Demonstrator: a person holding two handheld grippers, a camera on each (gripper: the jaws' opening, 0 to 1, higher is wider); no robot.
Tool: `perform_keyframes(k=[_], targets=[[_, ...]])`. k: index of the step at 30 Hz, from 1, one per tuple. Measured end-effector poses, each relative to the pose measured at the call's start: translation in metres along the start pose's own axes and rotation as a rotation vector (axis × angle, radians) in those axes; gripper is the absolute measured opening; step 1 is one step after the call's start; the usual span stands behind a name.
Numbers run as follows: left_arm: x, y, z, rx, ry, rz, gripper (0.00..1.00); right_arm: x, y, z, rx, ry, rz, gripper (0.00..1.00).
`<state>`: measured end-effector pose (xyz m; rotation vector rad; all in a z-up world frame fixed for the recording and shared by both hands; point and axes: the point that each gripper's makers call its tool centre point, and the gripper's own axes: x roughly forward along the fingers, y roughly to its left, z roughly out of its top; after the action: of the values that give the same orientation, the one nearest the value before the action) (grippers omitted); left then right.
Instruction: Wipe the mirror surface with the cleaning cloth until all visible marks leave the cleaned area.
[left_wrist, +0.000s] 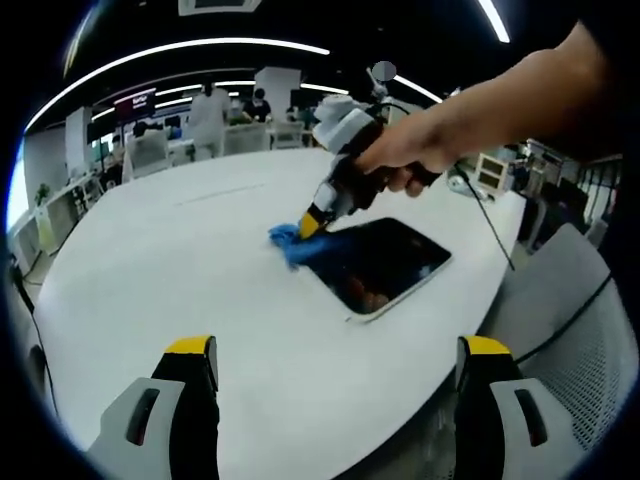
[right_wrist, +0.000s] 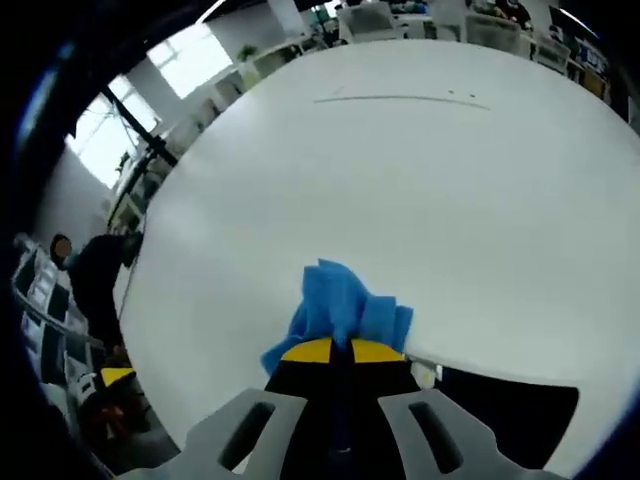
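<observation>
One mirror (left_wrist: 385, 262) is lying on one white table (left_wrist: 190, 270). One blue cloth (left_wrist: 290, 243) is sitting at the mirror's edge. Two grippers are showing: the left gripper (left_wrist: 338, 352) and the right gripper (left_wrist: 312, 224), and one hand (left_wrist: 410, 155) is holding the right one. Far behind the table, a few people are standing or sitting, too small to count well.
</observation>
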<state>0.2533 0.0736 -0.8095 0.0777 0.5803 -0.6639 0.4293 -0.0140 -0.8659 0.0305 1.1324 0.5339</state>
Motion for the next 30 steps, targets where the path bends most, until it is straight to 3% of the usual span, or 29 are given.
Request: perform_keyframes(k=[2,4,10,17,30], targets=[[0.0001,-0.0007,0.0,0.001,0.0,-0.003,0.99,0.0014,-0.0009,0.001,0.0,-0.001,-0.002,0.0],[0.0003,-0.0011,0.0,0.004,0.0,-0.005,0.99,0.0021,-0.0021,0.0015,0.086,-0.008,0.016,0.0],[0.0007,-0.0015,0.0005,0.003,-0.003,-0.011,0.99,0.0046,-0.0037,0.0016,0.004,-0.021,0.022,0.0],[0.0008,-0.0003,0.0,0.001,0.0,-0.004,0.99,0.0042,-0.003,0.0015,0.02,-0.057,0.026,0.0],[0.0006,0.0009,0.0001,0.001,-0.003,0.001,0.99,0.0028,-0.0084,0.0006,0.035,-0.037,0.023,0.0]])
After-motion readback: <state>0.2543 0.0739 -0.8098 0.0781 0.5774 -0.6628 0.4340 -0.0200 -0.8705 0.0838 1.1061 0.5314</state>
